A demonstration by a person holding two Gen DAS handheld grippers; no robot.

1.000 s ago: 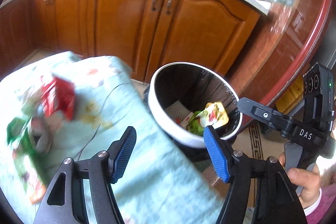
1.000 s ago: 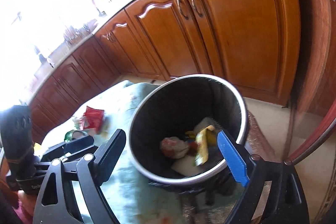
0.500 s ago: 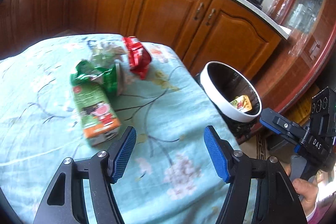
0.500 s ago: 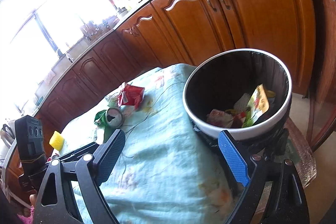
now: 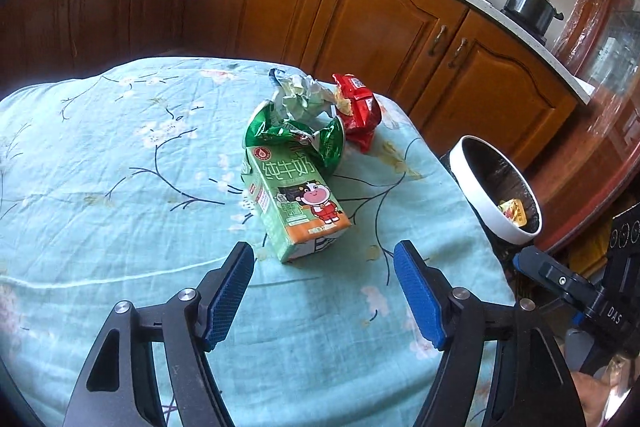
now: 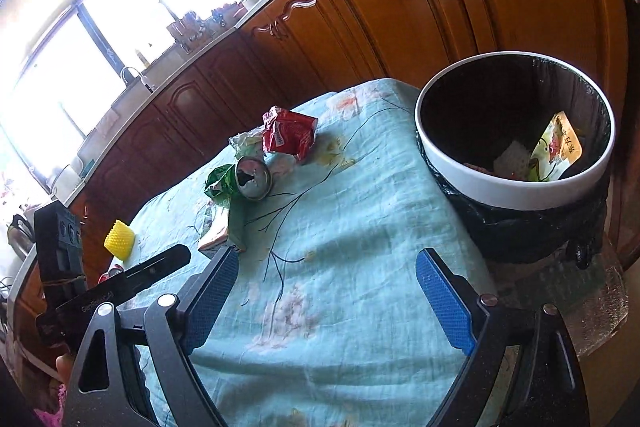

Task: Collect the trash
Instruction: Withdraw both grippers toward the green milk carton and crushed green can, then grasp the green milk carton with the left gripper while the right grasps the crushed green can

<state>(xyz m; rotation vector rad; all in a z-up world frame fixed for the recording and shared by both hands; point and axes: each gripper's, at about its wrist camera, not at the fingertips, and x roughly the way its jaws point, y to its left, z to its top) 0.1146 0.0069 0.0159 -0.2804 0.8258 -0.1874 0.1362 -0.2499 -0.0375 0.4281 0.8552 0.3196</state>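
Both grippers are seen with jaws spread wide and nothing between them. The left gripper [image 5: 324,291] is held low over the tablecloth [image 5: 120,227], aimed at the milk carton [image 5: 298,205], which lies on its side just ahead of the blue pads [image 5: 230,291]. Behind the carton, touching it, a crushed green can [image 5: 296,139] is found, with a crumpled pale wrapper [image 5: 300,97] and a red snack packet [image 5: 358,111] beyond. The right gripper [image 6: 324,303] is held nearer the trash bin [image 6: 504,183], which stands off the table's edge and already holds some wrappers.

The carton is judged to be the next piece to be collected. It lies skewed to the jaw line, so the wrist would best be turned until the pads face its two long flat sides. The jaws should be brought down around its middle, kept off the cloth so that no fabric is pinched, and closed gently, since an emptied carton is likely to buckle. The can leaning against the far end may be dragged or rolled when the carton is lifted; a straight upward lift is advised before the carry to the bin.
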